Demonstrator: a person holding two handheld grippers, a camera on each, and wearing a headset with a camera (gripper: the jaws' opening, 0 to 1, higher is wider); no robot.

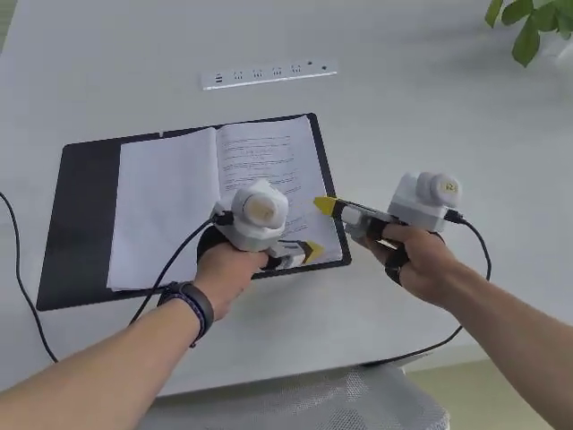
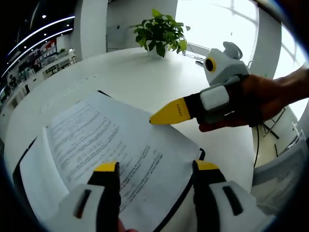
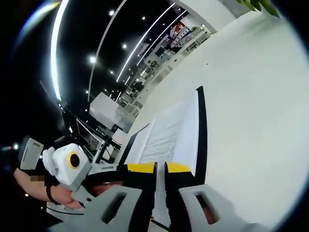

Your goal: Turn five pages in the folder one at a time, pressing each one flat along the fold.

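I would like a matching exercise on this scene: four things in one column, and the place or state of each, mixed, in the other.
1. left gripper
2. right gripper
3. power strip
4. potted plant

A. on the table, beyond the open folder
B. jaws wide apart over the printed page
C. at the table's far end
D. jaws nearly together at the page's right edge

Pairs: 1-B, 2-D, 3-A, 4-C

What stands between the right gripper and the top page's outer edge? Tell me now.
Nothing visible. The right gripper, jaws together, points at the printed page's right edge with no object between. The left gripper, jaws open, is over the page's lower part, beside that path.
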